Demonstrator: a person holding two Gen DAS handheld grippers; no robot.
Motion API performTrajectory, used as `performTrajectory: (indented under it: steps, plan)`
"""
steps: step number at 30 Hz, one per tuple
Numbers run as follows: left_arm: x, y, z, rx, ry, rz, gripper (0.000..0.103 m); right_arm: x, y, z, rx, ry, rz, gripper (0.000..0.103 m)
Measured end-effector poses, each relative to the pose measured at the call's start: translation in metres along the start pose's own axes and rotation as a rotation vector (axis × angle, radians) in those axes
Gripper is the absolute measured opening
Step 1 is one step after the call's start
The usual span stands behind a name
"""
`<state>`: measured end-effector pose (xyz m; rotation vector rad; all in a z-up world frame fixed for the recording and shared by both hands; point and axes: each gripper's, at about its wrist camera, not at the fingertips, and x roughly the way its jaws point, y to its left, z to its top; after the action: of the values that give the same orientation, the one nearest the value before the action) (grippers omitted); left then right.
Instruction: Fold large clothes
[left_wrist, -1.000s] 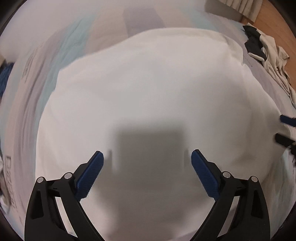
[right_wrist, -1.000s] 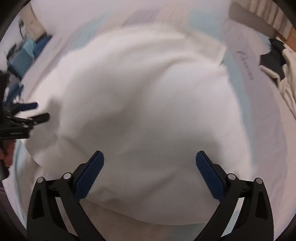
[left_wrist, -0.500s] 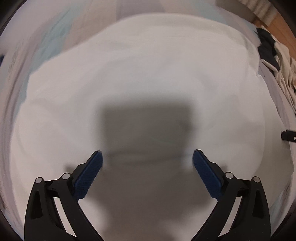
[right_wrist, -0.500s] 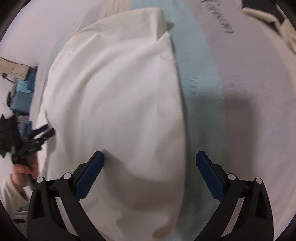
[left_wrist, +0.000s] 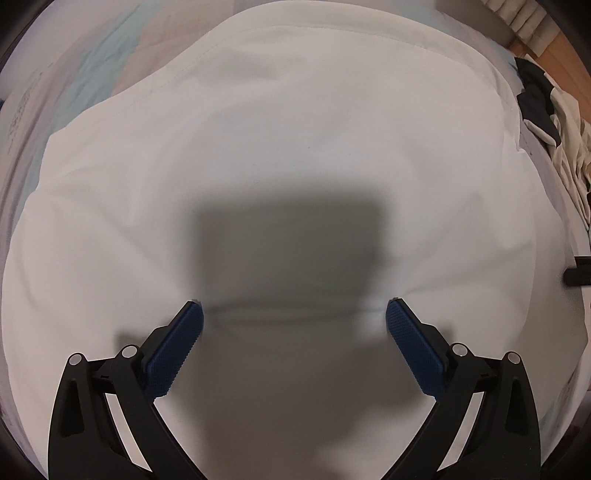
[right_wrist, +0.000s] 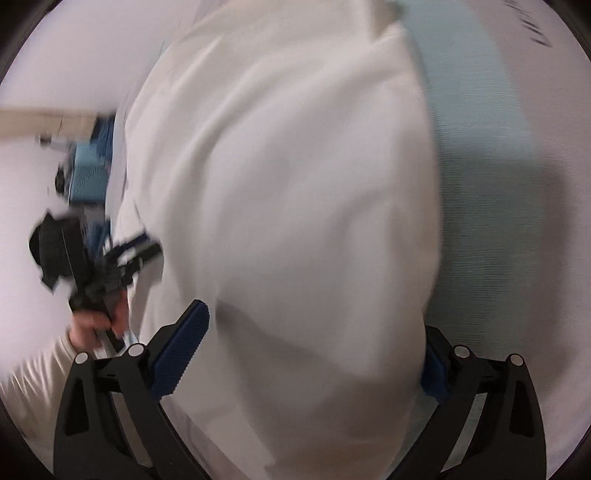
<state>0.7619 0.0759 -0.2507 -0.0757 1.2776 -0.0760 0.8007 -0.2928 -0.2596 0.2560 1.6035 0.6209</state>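
Note:
A large white garment (left_wrist: 295, 147) lies spread over the bed and fills the left wrist view. My left gripper (left_wrist: 294, 314) is open just above it, its shadow dark on the cloth between the fingers. In the right wrist view the same garment (right_wrist: 295, 184) rises as a bulging fold between my right gripper's fingers. My right gripper (right_wrist: 314, 332) is open, and the cloth covers most of its right fingertip. The left gripper (right_wrist: 122, 258) shows blurred at the left, held by a hand.
The bed sheet has a pale blue stripe (right_wrist: 487, 166) to the right of the garment. A pile of dark and cream clothes (left_wrist: 554, 122) lies at the right edge of the bed. A blue object (right_wrist: 88, 173) stands off the bed at the left.
The left gripper has come lower over the garment and its shadow has grown. The right gripper has swung to the garment's right edge, and the cloth now bulges between its fingers.

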Motion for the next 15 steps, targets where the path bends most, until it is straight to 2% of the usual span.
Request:
performTrajectory:
  steps: [2,4,6,9,11,13,14,15]
  plan:
    - [0.001,0.0,0.001,-0.001,0.0,-0.001,0.098,0.004,0.004,0.0,-0.013,0.005,-0.018,0.09]
    - [0.001,-0.003,0.001,-0.001,-0.001,-0.001,0.098,0.005,0.008,0.001,-0.013,0.006,-0.004,0.064]
    - [0.001,-0.004,0.003,-0.002,-0.001,-0.001,0.098,0.009,0.015,0.0,-0.013,0.02,0.006,0.05]
    - [0.002,-0.003,0.004,-0.004,-0.002,-0.001,0.098,0.007,0.022,0.001,-0.025,0.025,-0.005,0.037]
    - [0.003,-0.008,-0.008,-0.004,-0.005,0.0,0.098,0.01,0.027,-0.001,-0.016,0.021,-0.024,0.037]
    - [0.002,-0.007,-0.011,-0.005,-0.008,0.002,0.098,0.016,0.022,-0.002,0.05,0.016,0.005,0.038]
    - [0.003,-0.007,-0.011,-0.006,-0.008,0.005,0.098,0.017,0.018,-0.003,0.073,0.018,0.018,0.04]
    - [0.004,-0.008,-0.012,-0.007,-0.008,0.005,0.098,0.021,0.012,-0.005,0.112,0.027,0.033,0.046]
